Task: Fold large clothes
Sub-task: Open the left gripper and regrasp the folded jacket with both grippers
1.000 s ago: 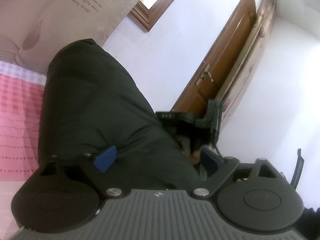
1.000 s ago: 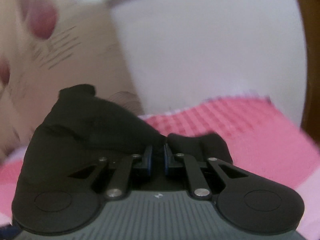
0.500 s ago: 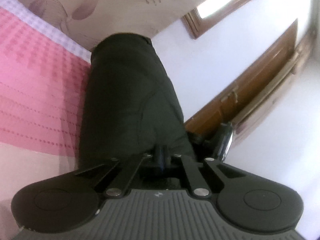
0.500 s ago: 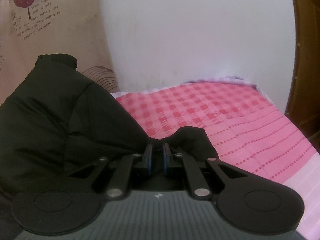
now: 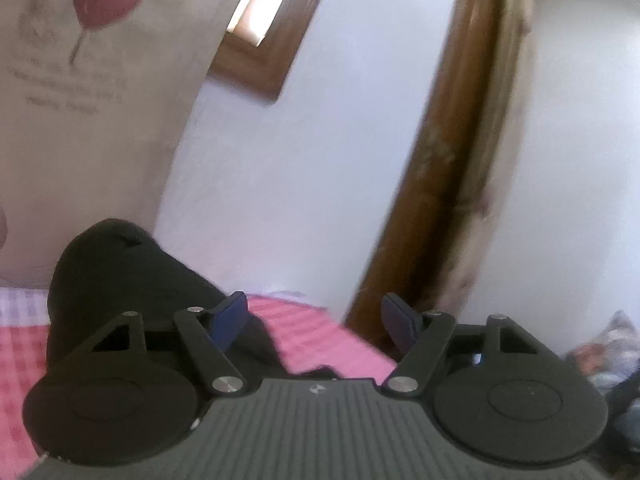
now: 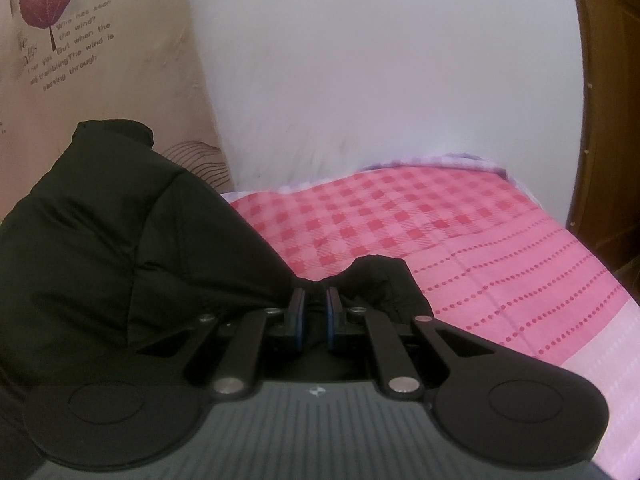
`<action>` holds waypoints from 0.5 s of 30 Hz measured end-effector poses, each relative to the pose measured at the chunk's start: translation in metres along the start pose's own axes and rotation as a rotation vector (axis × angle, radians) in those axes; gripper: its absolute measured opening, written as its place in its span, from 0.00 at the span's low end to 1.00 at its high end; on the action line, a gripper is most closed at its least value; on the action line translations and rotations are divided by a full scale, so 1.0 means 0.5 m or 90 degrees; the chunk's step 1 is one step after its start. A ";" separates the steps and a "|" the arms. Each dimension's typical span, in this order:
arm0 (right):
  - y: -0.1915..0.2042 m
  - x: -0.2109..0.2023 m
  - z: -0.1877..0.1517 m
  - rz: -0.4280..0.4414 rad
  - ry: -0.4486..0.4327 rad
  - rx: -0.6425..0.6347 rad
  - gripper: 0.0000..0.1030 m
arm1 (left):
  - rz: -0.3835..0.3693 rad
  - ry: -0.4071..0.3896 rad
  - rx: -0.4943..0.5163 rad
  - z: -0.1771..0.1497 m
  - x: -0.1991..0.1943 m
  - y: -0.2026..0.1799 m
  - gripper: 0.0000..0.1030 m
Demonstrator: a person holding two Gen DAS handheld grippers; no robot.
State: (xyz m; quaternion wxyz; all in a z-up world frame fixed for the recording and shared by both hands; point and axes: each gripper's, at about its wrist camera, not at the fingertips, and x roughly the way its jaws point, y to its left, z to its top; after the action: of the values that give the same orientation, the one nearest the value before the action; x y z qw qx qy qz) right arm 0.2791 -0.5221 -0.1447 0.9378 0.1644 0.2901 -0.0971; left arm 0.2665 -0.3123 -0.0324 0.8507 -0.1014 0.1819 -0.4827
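Right tongs (image 6: 314,312) pinch the black jacket (image 6: 120,248); left tongs (image 5: 316,322) just opened, empty.

Free room: pink bedspread (image 6: 460,240), right and far, lies bare.
Obstacle left: black jacket (image 6: 100,220) heaped high.
Far limit: white wall (image 6: 380,60); wooden door (image 5: 452,168) far right.

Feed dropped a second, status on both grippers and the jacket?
Left gripper open, just opened, nothing between fingers. Right gripper shut on black jacket. Nothing in the way on pink bedspread.
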 end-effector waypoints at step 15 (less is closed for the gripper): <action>-0.020 -0.006 0.003 0.005 -0.008 0.045 0.08 | 0.144 0.092 -0.174 -0.074 0.123 0.157 0.11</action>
State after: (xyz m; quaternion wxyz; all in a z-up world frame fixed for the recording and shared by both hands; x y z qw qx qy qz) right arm 0.2744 -0.5314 -0.1442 0.9335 0.1977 0.2803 -0.1046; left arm 0.3419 -0.3247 -0.1065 0.8625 -0.1601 0.3168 -0.3606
